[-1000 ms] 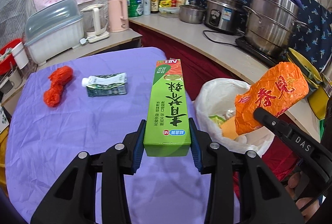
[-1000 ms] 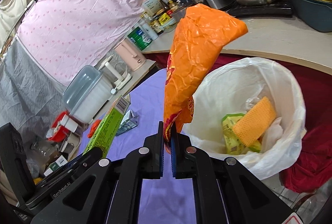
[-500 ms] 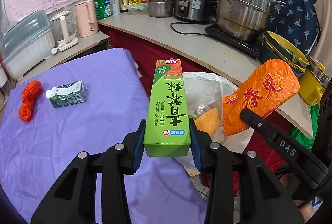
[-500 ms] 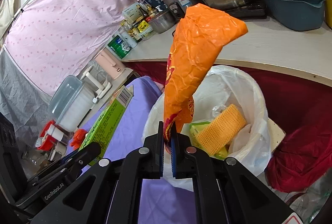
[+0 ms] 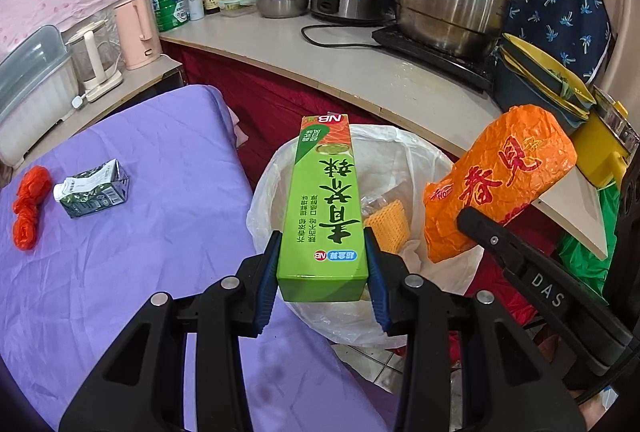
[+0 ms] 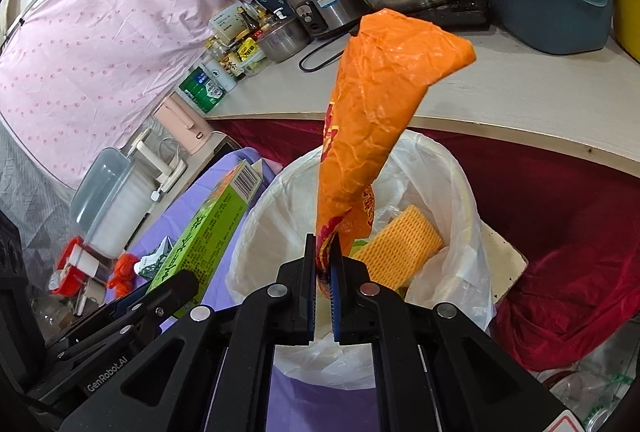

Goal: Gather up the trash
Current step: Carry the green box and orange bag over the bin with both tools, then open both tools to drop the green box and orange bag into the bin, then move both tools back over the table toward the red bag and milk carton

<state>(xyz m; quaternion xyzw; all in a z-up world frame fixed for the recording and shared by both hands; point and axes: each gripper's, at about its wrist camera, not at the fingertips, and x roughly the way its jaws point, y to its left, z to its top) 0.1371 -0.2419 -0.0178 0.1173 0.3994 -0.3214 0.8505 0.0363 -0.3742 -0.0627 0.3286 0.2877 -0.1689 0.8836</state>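
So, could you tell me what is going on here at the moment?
A person is clearing trash with two hand-held tongs. The left tongs grip a green box, and the right tongs pinch an orange wrapper, both held over the white-lined bin. Neither is dropped yet. A crushed carton and a red bag lie on the purple table.

Open bin liner (image 5: 420, 151) mouth ahead (foam pad (image 6: 400, 246) inside), counter (image 5: 380, 79) close behind.
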